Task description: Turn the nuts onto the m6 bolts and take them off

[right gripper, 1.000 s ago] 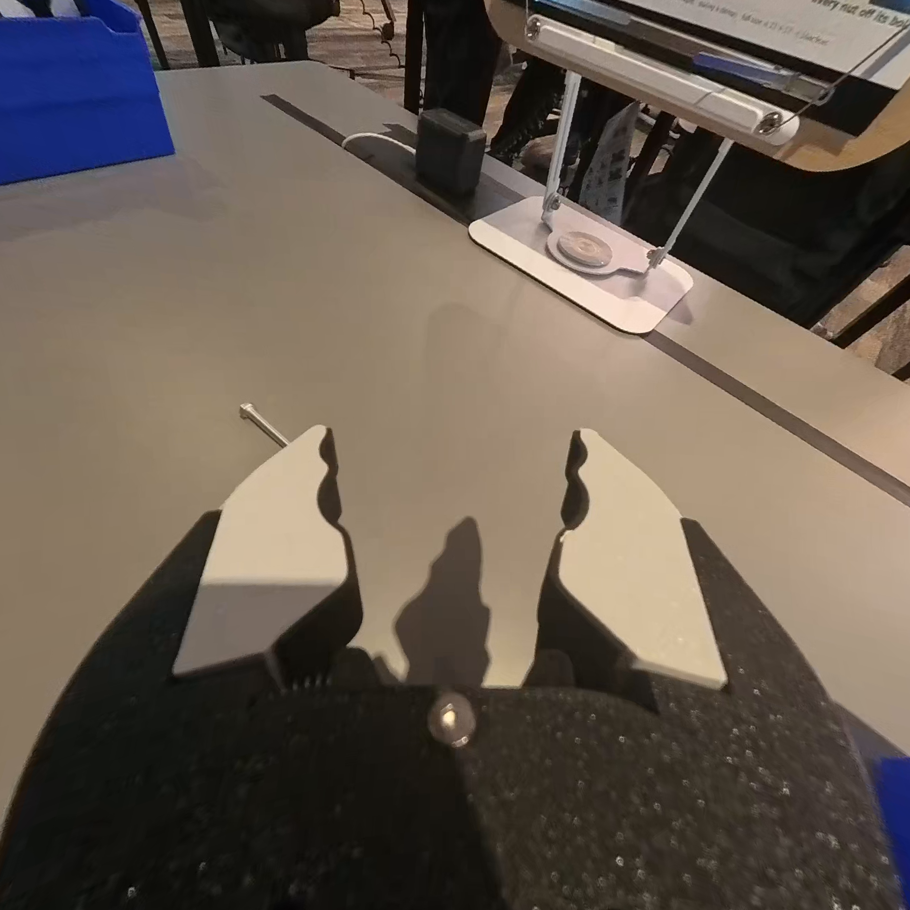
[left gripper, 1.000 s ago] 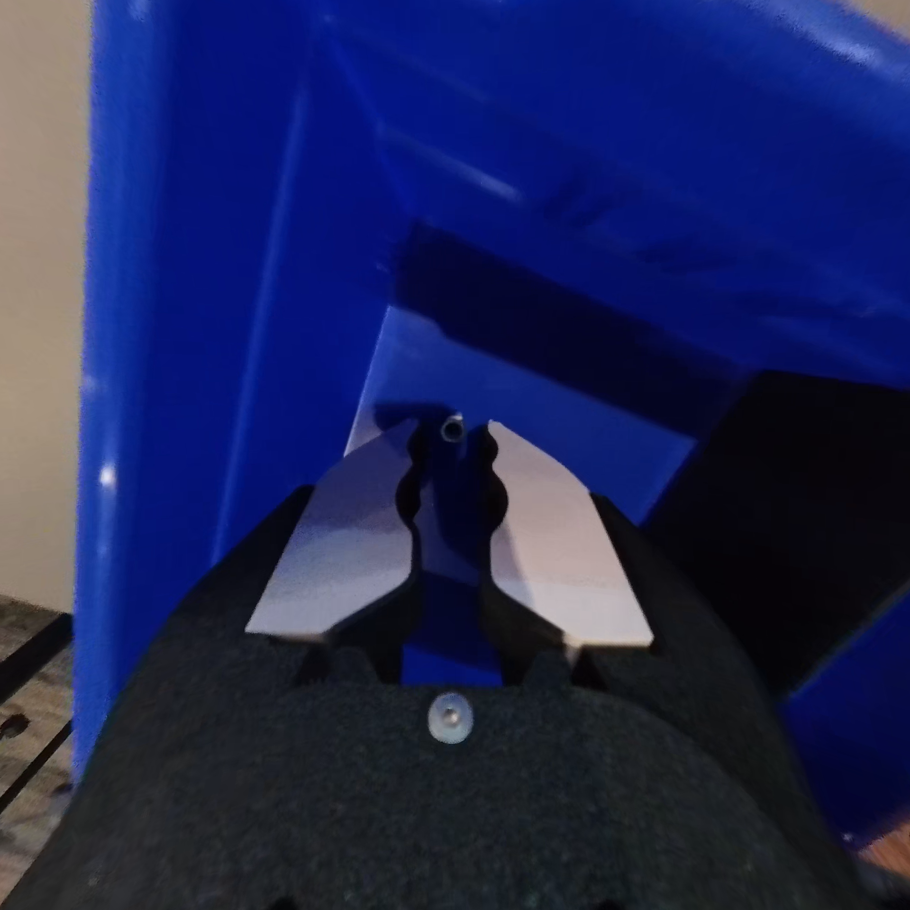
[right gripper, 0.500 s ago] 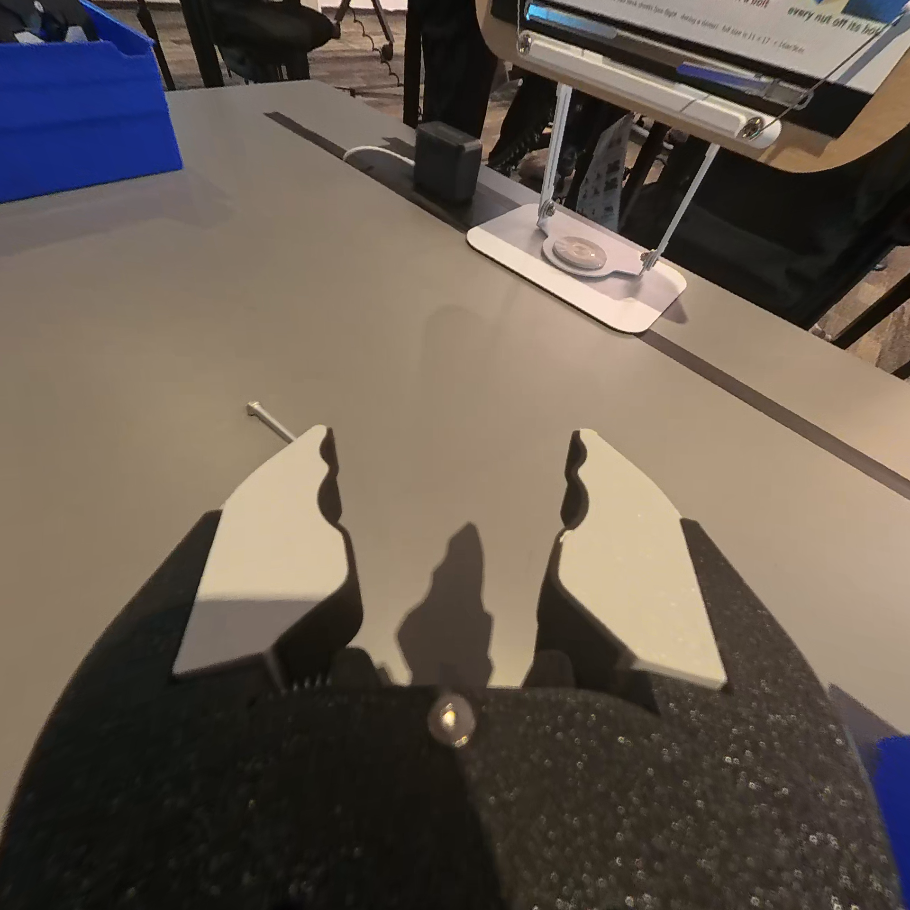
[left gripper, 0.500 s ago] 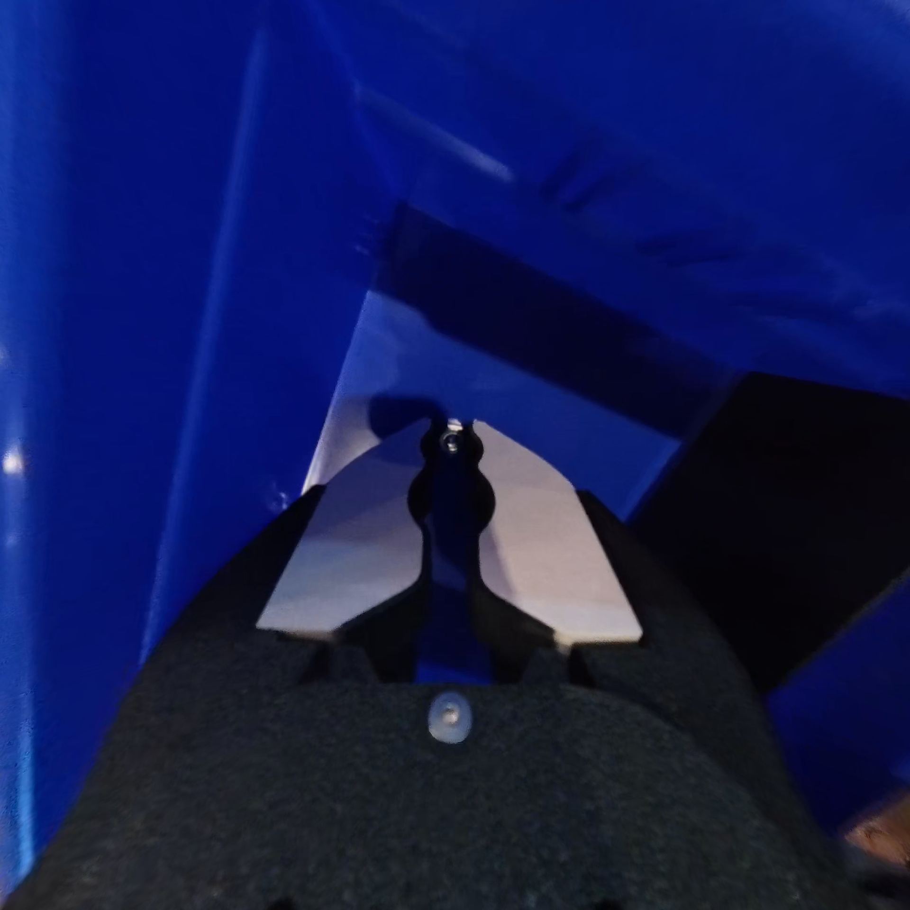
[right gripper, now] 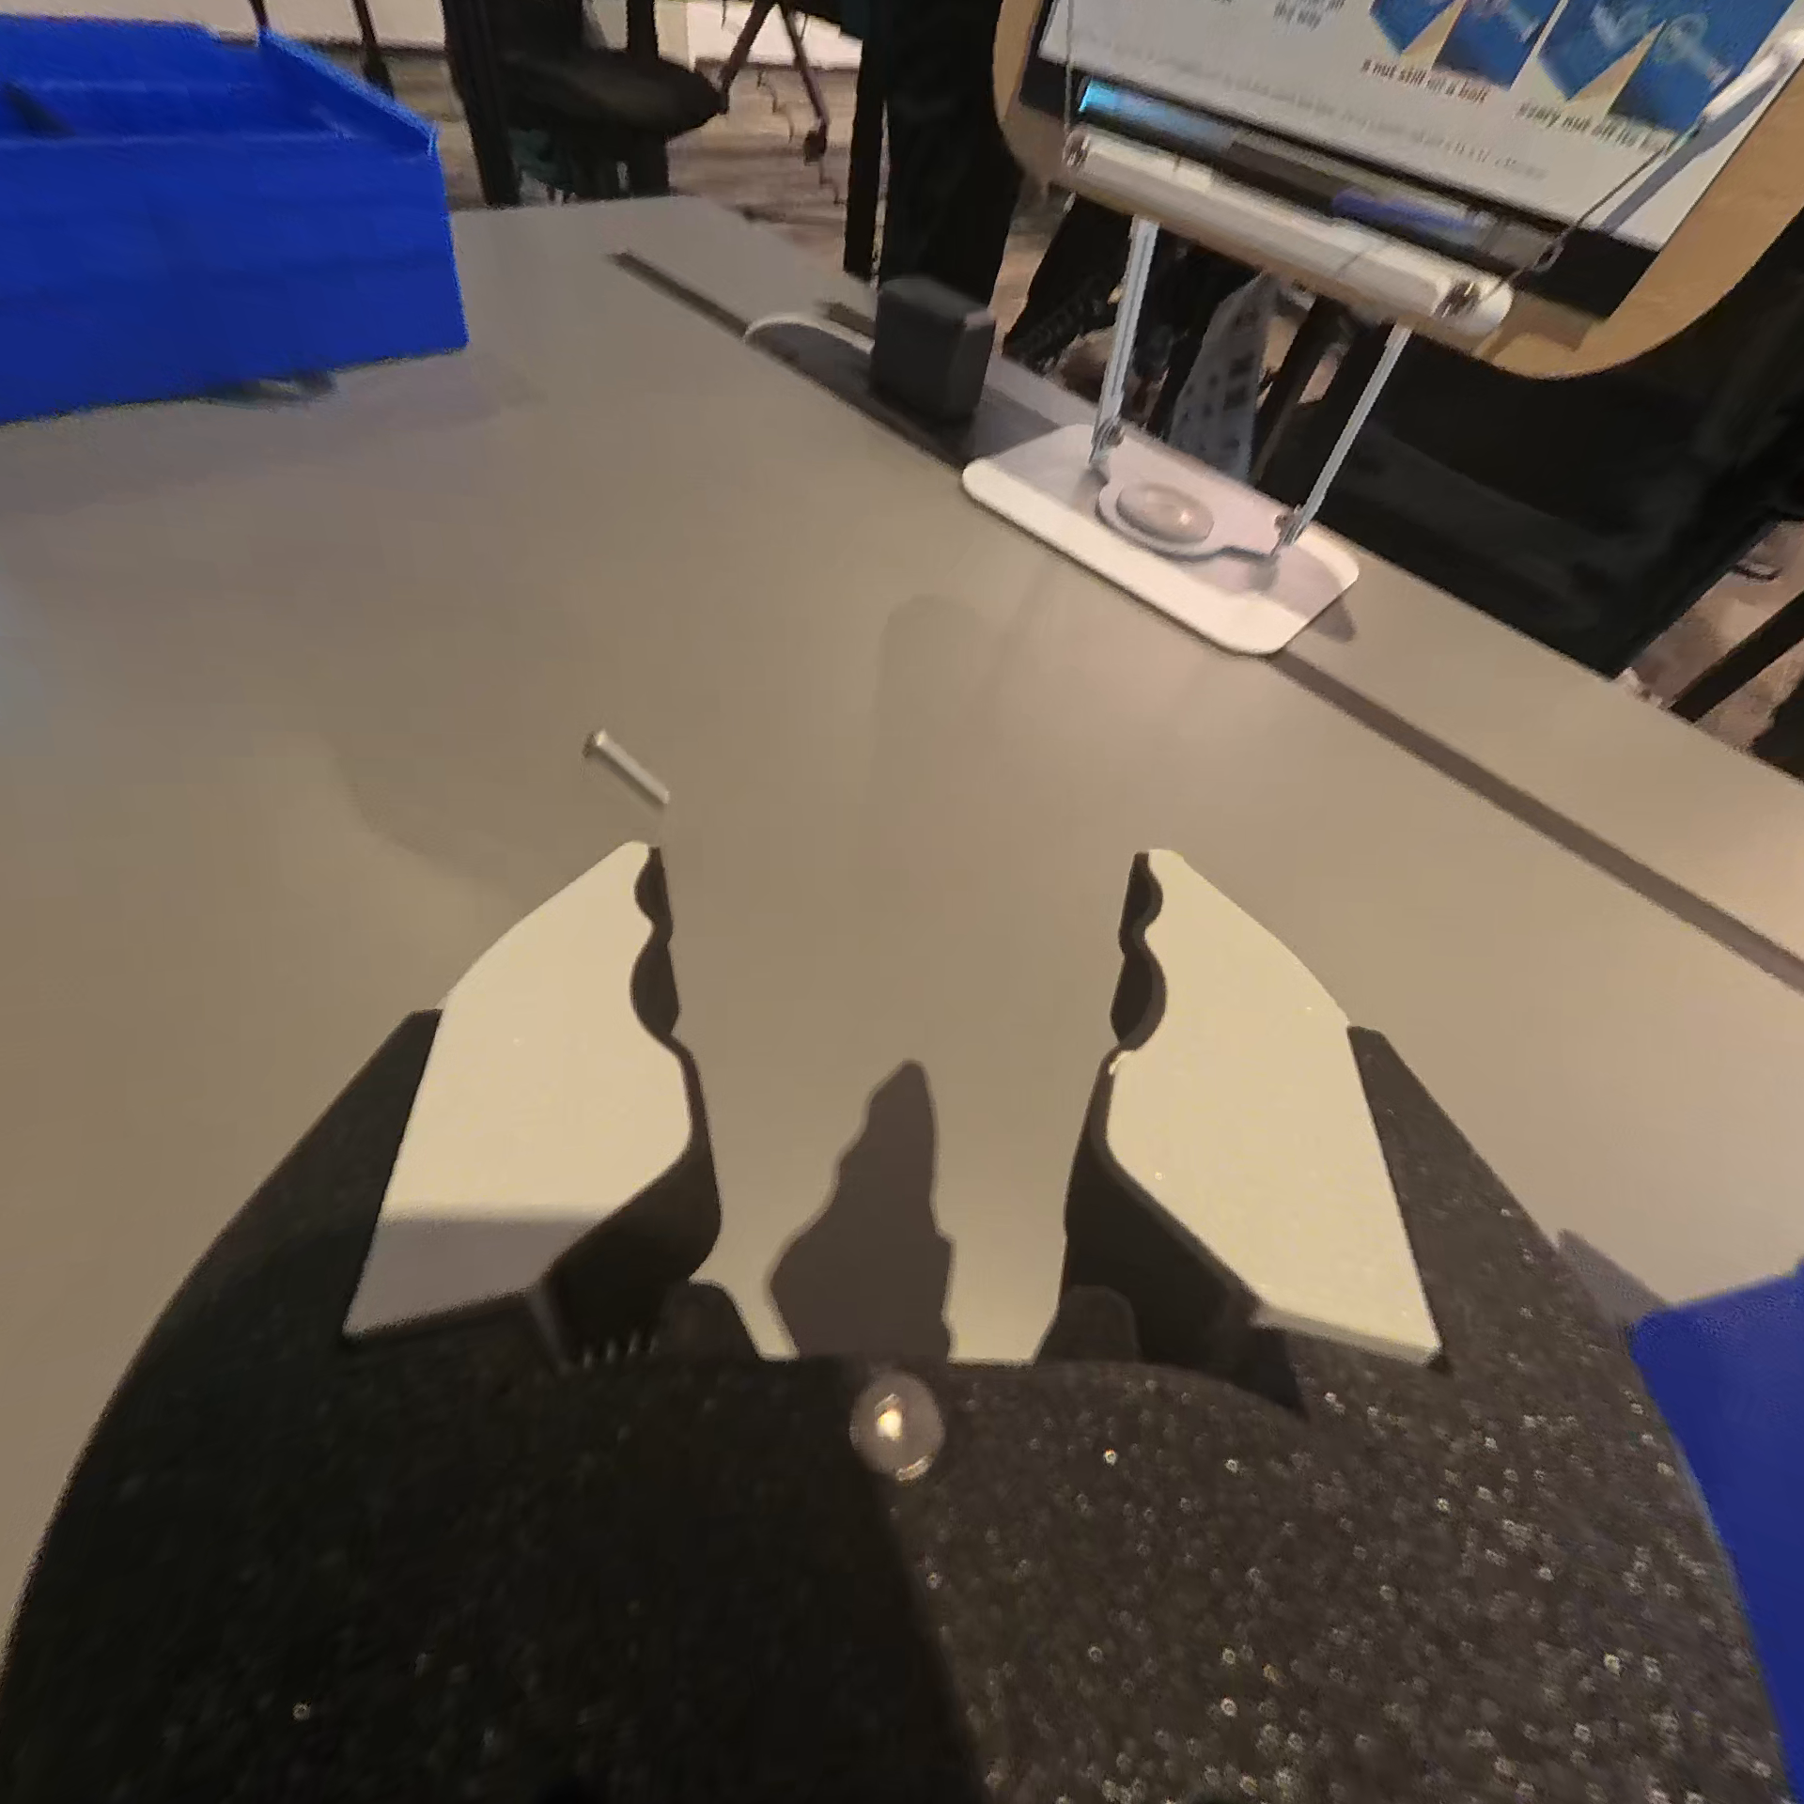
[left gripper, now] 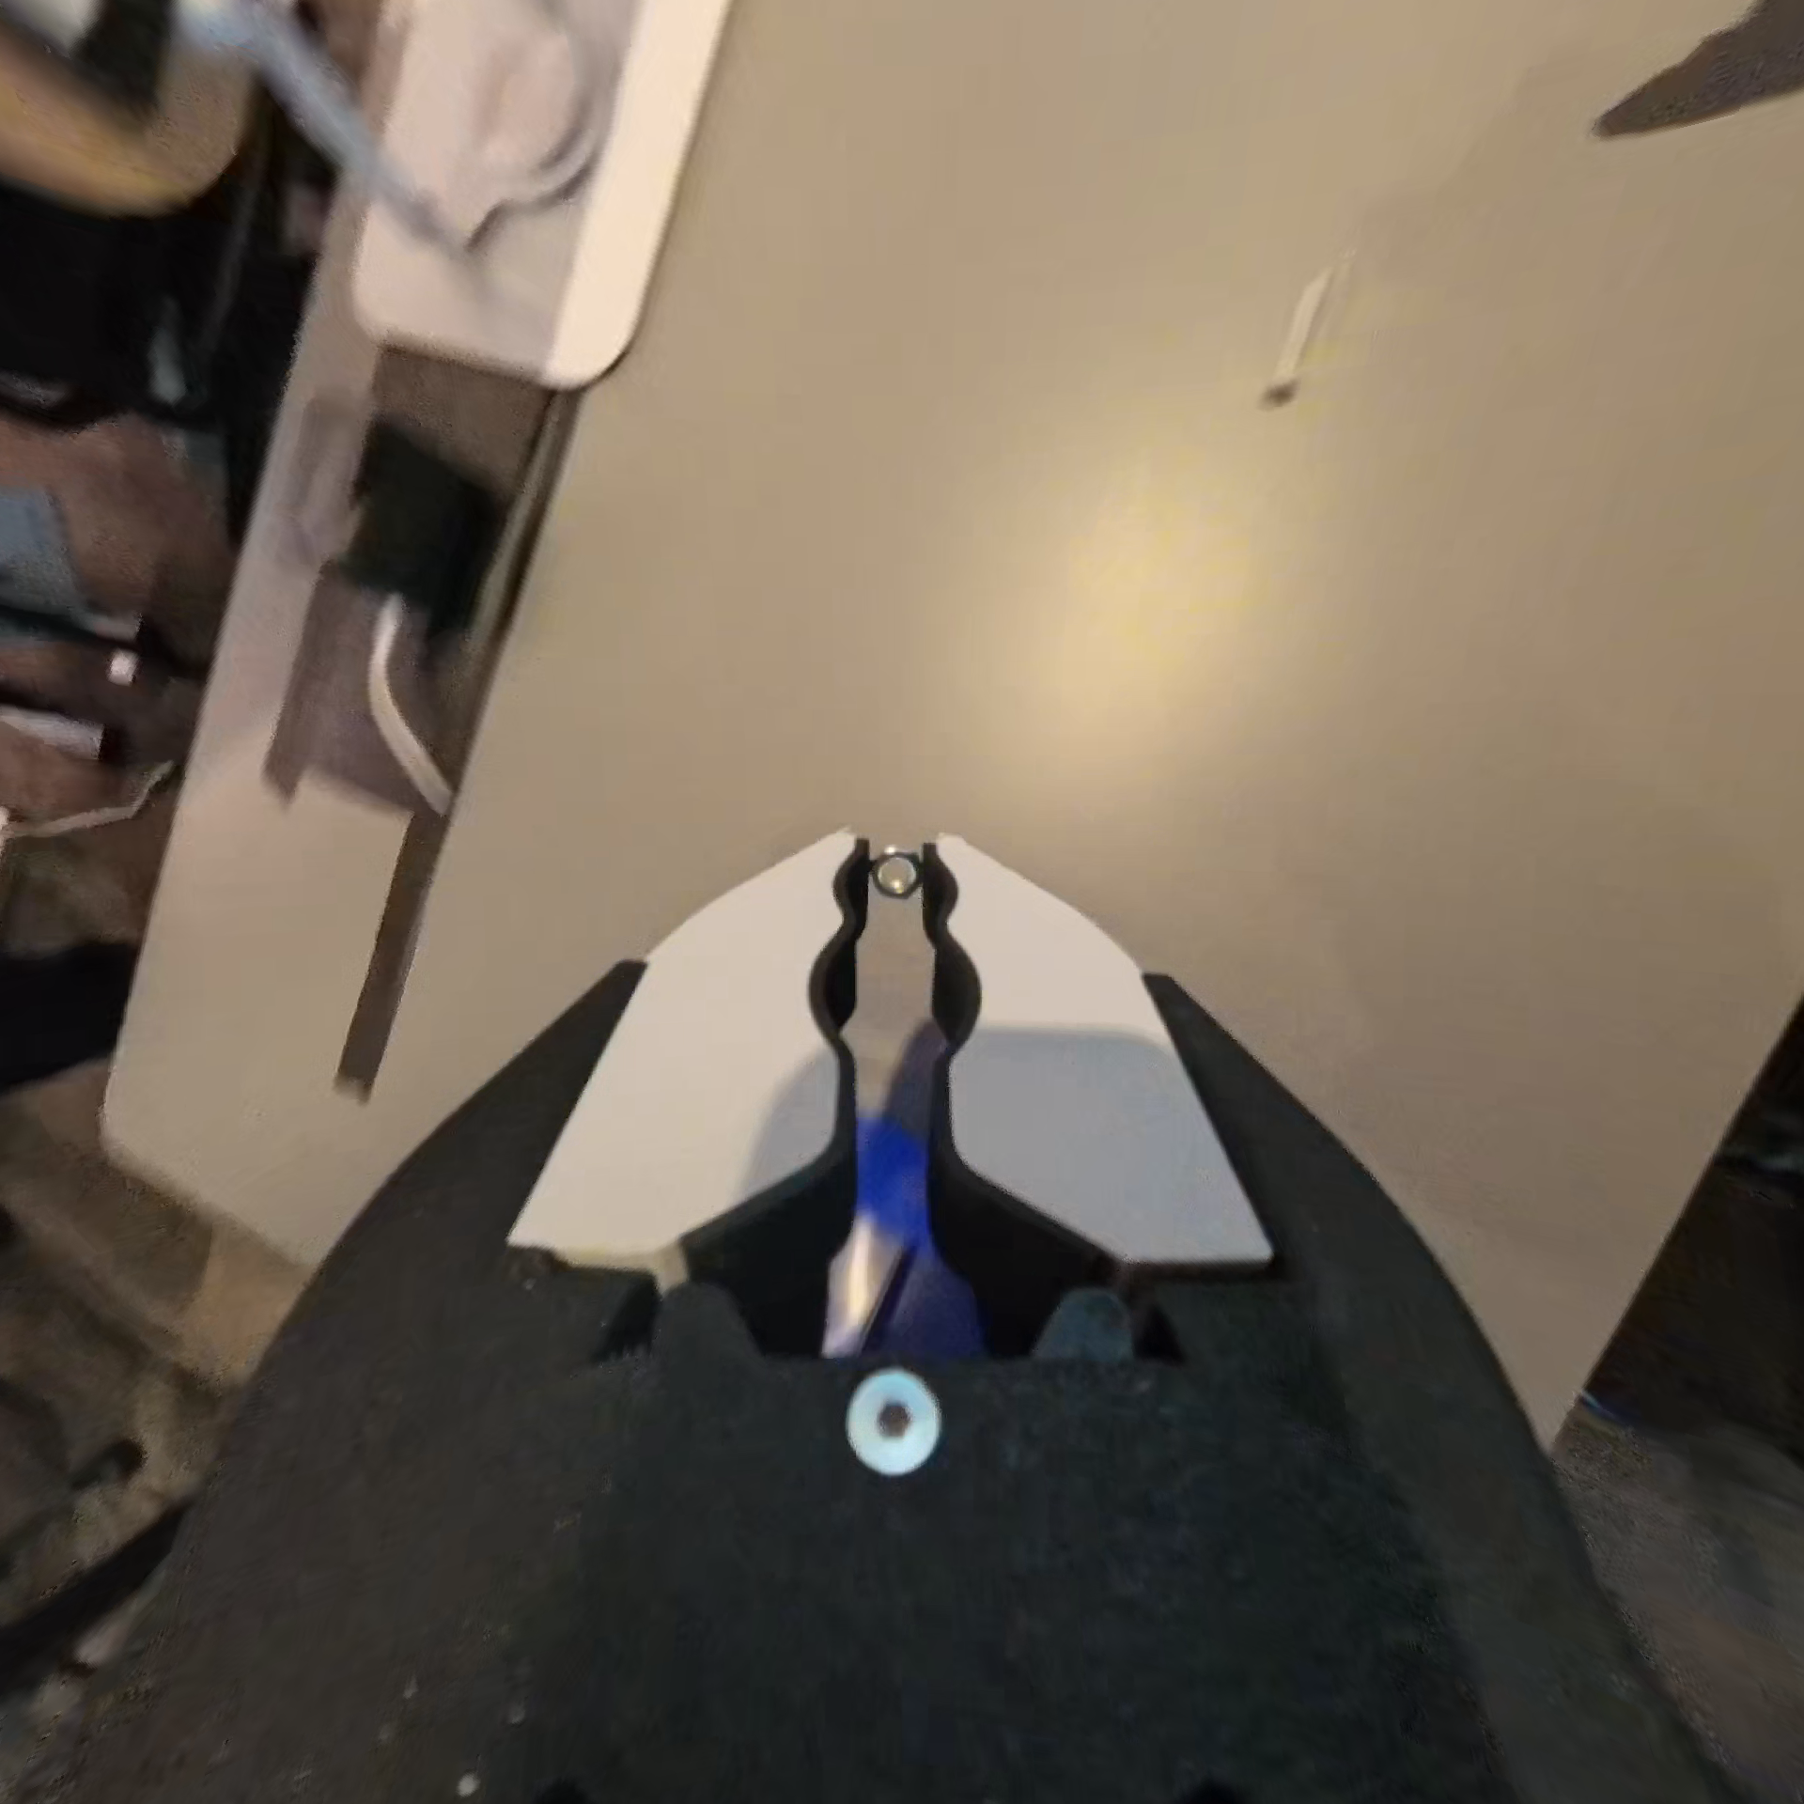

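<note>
Nut: a silver nut (left gripper: 893, 876) pinched at the left gripper (left gripper: 895, 859) tips.
Bolt: the bolt (right gripper: 627, 768) lies just beyond the right gripper (right gripper: 898, 864), spread wide, bare.
Surface: grey table (right gripper: 879, 683), blue bin (right gripper: 195, 215) far back.

Workshop-like demo room: grey table (right gripper: 879, 605), blue parts bin (right gripper: 215, 225), instruction board (right gripper: 1464, 88).

Printed words on propped sheet (right gripper: 1415, 68)
</note>
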Action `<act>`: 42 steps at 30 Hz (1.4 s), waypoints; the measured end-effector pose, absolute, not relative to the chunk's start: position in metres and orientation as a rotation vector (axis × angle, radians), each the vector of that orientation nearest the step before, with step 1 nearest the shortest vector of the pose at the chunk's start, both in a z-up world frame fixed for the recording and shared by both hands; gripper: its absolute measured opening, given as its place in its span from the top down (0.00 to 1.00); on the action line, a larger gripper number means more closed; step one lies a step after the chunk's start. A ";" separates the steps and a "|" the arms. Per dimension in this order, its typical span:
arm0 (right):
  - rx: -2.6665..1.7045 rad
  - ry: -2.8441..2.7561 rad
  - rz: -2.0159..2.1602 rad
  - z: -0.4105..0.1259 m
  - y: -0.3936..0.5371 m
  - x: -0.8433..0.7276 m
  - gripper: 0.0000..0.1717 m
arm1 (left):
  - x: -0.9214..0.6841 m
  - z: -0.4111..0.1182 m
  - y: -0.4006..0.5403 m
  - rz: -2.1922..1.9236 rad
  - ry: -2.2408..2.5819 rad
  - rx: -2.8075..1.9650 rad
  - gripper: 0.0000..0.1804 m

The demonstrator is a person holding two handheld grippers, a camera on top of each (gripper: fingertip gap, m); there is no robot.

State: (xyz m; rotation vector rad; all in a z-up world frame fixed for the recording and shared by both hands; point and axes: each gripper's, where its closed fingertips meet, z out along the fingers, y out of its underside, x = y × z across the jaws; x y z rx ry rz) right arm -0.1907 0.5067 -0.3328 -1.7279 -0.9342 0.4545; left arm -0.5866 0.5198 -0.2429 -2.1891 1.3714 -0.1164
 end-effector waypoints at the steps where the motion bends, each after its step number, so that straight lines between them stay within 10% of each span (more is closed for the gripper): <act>1: -1.735 -0.944 0.451 -0.335 0.504 -0.188 0.49 | -0.552 -0.250 0.514 -0.135 1.419 -2.171 0.95; 11: -1.822 -1.041 0.412 -0.365 0.477 -0.159 0.49 | -0.312 -0.402 0.471 -0.487 1.819 -2.149 0.94; 21: -1.848 -1.115 0.396 -0.382 0.471 -0.156 0.48 | -0.287 -0.447 0.478 -0.352 1.950 -2.180 0.94; 42: -1.768 -1.564 0.657 -0.399 0.496 -0.277 0.64 | -0.379 -0.365 0.502 -0.861 1.131 -1.680 0.83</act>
